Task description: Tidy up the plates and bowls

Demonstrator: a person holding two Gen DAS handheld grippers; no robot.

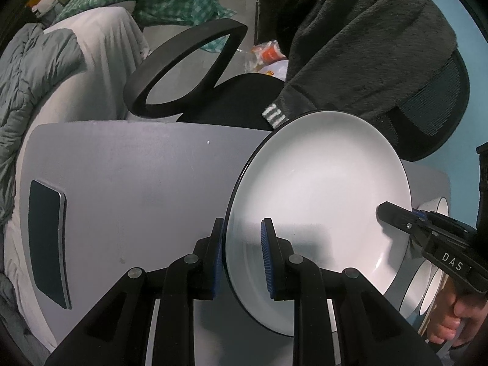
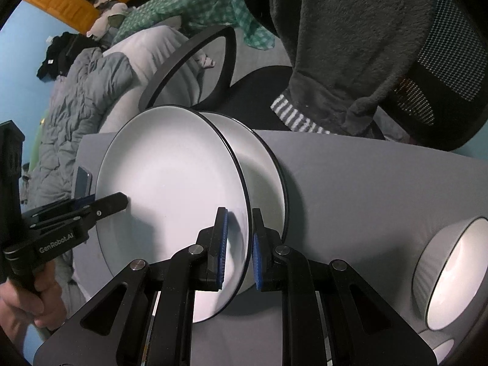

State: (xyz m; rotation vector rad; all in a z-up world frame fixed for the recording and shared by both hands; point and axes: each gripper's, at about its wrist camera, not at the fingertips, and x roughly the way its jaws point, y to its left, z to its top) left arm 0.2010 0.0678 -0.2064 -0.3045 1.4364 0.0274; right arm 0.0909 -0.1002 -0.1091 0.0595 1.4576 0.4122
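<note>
Clearly, in the left wrist view we hold a white plate (image 1: 317,201) by its dark rim: our left gripper (image 1: 244,256) is pinched narrow on the near-left edge at bottom centre, one blue pad under the rim and one on the face. The plate spreads up and to the right from the jaws, tilted and lifted off the grey table (image 1: 137,183). At the right edge of the frame our right gripper (image 1: 393,213) bites the opposite rim, so both hands share the load. A phone (image 1: 45,244) lies flat at lower left, well clear. White bowls (image 1: 436,210) sit half hidden behind the plate at far right. A chair with a dark fleece draped on it stands beyond the table's far edge.

In the right wrist view our right gripper (image 2: 238,244) clamps narrow on the plate's (image 2: 170,189) near rim at bottom centre. Directly behind it, up and right, a second plate (image 2: 262,164) lies on the table (image 2: 366,183), overlapped by ours; we judge that is the stacking target. A bowl (image 2: 451,268) rests at lower right, near but not in the way.
</note>
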